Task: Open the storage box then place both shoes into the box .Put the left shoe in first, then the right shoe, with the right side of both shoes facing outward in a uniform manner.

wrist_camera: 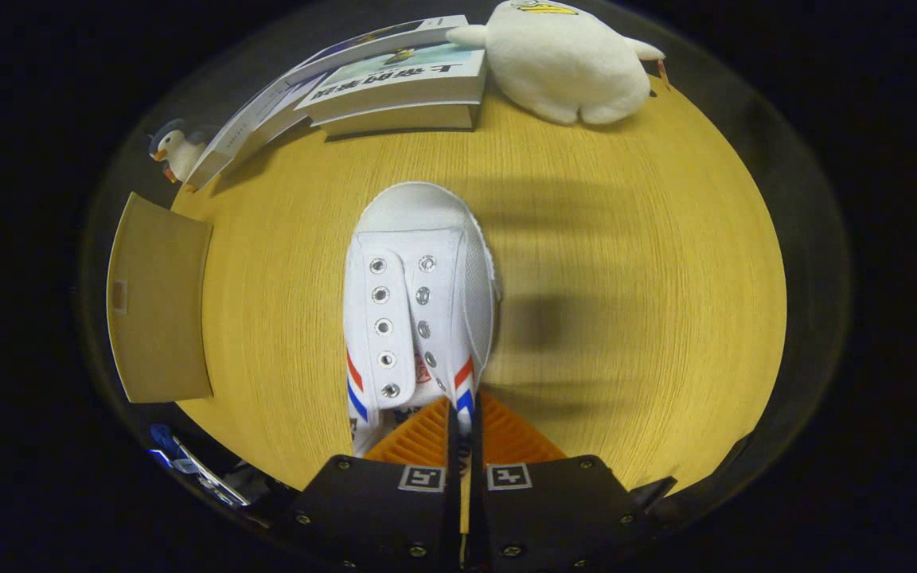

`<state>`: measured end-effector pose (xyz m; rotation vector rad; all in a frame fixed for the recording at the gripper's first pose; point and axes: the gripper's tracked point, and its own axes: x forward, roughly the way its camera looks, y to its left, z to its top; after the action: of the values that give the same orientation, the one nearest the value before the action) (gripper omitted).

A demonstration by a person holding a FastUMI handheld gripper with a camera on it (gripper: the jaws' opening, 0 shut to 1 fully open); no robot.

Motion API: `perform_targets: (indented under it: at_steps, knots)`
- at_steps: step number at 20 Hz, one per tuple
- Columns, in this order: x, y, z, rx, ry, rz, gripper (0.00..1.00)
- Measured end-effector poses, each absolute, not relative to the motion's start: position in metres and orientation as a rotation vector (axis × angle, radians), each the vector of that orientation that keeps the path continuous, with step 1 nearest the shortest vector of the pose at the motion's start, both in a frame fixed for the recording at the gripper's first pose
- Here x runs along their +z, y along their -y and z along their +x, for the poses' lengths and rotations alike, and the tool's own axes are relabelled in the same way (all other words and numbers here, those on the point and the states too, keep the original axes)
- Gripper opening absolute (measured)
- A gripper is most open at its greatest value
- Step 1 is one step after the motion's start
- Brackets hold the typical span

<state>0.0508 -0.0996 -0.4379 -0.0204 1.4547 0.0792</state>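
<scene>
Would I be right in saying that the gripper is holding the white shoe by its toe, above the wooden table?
Not quite: the gripper view shows the gripper closed on the white shoe at its heel-side collar, not its toe. The toe points away from the fingers, out over the wooden table.

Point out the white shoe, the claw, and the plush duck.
white shoe point(419, 302): gripper view, on the eyelet panel mid-upper.
claw point(465, 434): gripper view, midway between the fingertips, which pinch the shoe's rear edge.
plush duck point(562, 68): gripper view, on its white body, beyond the shoe.
</scene>
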Motion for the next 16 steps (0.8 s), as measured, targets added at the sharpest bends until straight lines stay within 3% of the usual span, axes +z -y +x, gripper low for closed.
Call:
perform_targets:
  at_steps: [7, 16]
  knots:
    - [-0.411, 0.069, 0.04, 0.144, -1.486, 0.186, 0.01]
    - [-0.349, 0.019, 0.037, 0.251, -1.44, 0.105, 0.01]
